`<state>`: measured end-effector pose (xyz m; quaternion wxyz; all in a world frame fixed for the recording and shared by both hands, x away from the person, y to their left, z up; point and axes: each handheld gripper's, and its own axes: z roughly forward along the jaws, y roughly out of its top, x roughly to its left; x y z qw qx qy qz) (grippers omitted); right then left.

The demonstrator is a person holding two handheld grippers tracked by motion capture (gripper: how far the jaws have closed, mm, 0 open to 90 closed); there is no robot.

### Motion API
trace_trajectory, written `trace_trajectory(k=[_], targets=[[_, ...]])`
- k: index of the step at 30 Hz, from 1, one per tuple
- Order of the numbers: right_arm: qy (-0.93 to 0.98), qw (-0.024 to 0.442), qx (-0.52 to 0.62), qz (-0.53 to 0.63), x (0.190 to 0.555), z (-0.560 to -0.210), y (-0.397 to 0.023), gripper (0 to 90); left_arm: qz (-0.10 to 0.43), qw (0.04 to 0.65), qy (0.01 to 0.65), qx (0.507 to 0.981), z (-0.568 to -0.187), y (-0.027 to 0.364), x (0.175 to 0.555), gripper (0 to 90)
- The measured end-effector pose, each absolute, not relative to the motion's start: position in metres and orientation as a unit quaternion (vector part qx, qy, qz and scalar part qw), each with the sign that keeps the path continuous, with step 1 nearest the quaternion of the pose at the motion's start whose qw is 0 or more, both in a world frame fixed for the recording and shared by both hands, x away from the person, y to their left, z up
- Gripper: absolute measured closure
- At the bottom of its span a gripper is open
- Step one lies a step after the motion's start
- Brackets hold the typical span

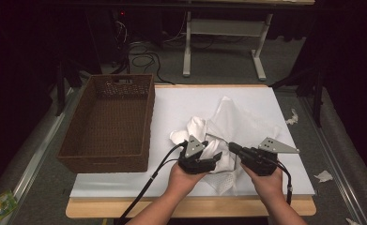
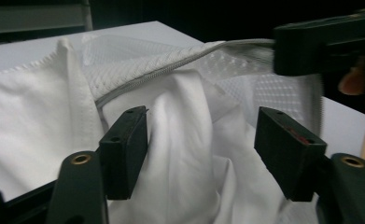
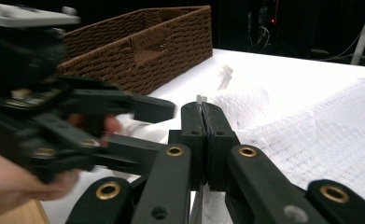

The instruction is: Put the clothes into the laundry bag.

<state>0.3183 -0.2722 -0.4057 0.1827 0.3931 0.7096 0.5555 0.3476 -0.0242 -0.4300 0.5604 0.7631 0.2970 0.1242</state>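
Your left gripper (image 1: 208, 159) sits near the counter's (image 1: 256, 101) front edge, its fingers (image 2: 124, 151) spread wide apart with a fold of white cloth (image 2: 180, 154) bulging up between them. They're released, not pinching anything; the cloth lies in the gap and brushes the inner face of one finger. Just behind that fold, the zippered rim of the mesh bag (image 2: 171, 65) arches across the left gripper view.

Your right gripper (image 1: 237, 150) is right beside the left one, aimed toward it. In the right gripper view its fingers (image 3: 202, 135) are clenched together, and a thin strip of the bag's edge pokes out at their tips, so you're gripping the bag there. The left gripper view shows that same held edge stretched taut up to the right gripper.

The mesh bag (image 1: 237, 122) spreads from the counter's middle toward its right edge, with the cloth (image 1: 195, 129) bunched at the bag's mouth, just ahead of your two grippers.

The brown wicker basket (image 1: 110, 122) stands along the counter's left edge, well apart from the bag.

Your hands (image 1: 183, 178) come in over the front edge.
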Motion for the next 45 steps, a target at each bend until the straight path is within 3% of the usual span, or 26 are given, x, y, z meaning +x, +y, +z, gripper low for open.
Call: trace_trajectory(k=[6,9,13,16,19,21,23,32,45], targets=[[0.716,0.192,0.388,0.548,0.314,-0.406,-0.270,89.8,0.119,0.577,0.319,0.742,-0.446,0.023,0.344,20.4],[0.713,0.192,0.395,0.547,0.315,-0.407,-0.272,89.8,0.108,0.553,0.343,0.752,-0.459,0.026,0.354,15.6],[0.712,0.193,0.397,0.546,0.317,-0.408,-0.272,89.8,0.075,0.553,0.343,0.756,-0.466,0.016,0.360,18.6],[0.714,0.193,0.398,0.542,0.317,-0.410,-0.271,89.8,0.063,0.526,0.319,0.786,-0.474,0.005,0.359,29.4],[0.718,0.190,0.396,0.540,0.319,-0.412,-0.269,89.8,0.054,0.516,0.307,0.798,-0.478,-0.001,0.355,62.4],[0.720,0.190,0.395,0.539,0.319,-0.413,-0.268,89.8,0.067,0.510,0.297,0.805,-0.476,-0.003,0.352,74.7],[0.719,0.189,0.395,0.540,0.320,-0.413,-0.267,89.9,0.079,0.513,0.295,0.802,-0.473,-0.002,0.348,81.6],[0.719,0.190,0.390,0.543,0.319,-0.410,-0.263,89.8,0.102,0.587,0.274,0.755,-0.423,0.004,0.323,84.3],[0.712,0.183,0.377,0.563,0.315,-0.401,-0.262,89.9,0.093,0.563,0.327,0.753,-0.448,-0.076,0.358,82.3]])
